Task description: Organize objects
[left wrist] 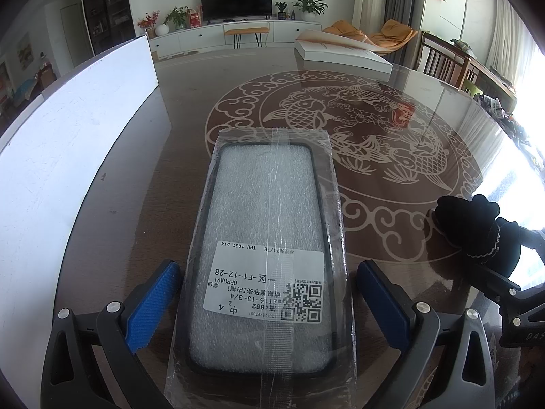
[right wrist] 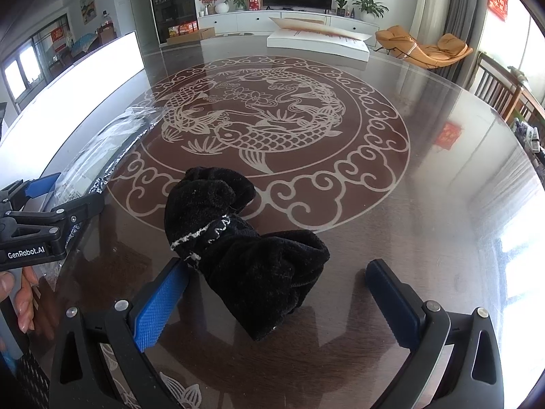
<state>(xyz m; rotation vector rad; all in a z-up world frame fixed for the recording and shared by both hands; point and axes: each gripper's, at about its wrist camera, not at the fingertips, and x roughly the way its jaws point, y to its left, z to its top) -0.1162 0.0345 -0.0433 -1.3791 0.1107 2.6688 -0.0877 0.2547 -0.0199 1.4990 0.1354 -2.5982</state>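
A black phone case sealed in a clear plastic bag (left wrist: 269,204), with a white barcode label, lies flat on the glass table (left wrist: 391,177). My left gripper (left wrist: 269,267) is open, and its blue pads (left wrist: 153,303) stand on either side of the bag's near end. A crumpled black velvet cloth piece (right wrist: 245,252) with a thin white bead chain lies between the fingers of my open right gripper (right wrist: 277,267). Its left pad (right wrist: 160,303) touches the cloth's edge; the right pad stands apart. The right wrist view shows the left gripper (right wrist: 44,218) and the bagged case (right wrist: 102,150) at left.
A long white board (left wrist: 68,156) (right wrist: 85,75) stands along the table's left side. A flat white box (left wrist: 340,54) (right wrist: 316,42) lies at the far edge. A person's hand (right wrist: 20,300) holds the left gripper. The black cloth (left wrist: 477,228) lies to the right of the case.
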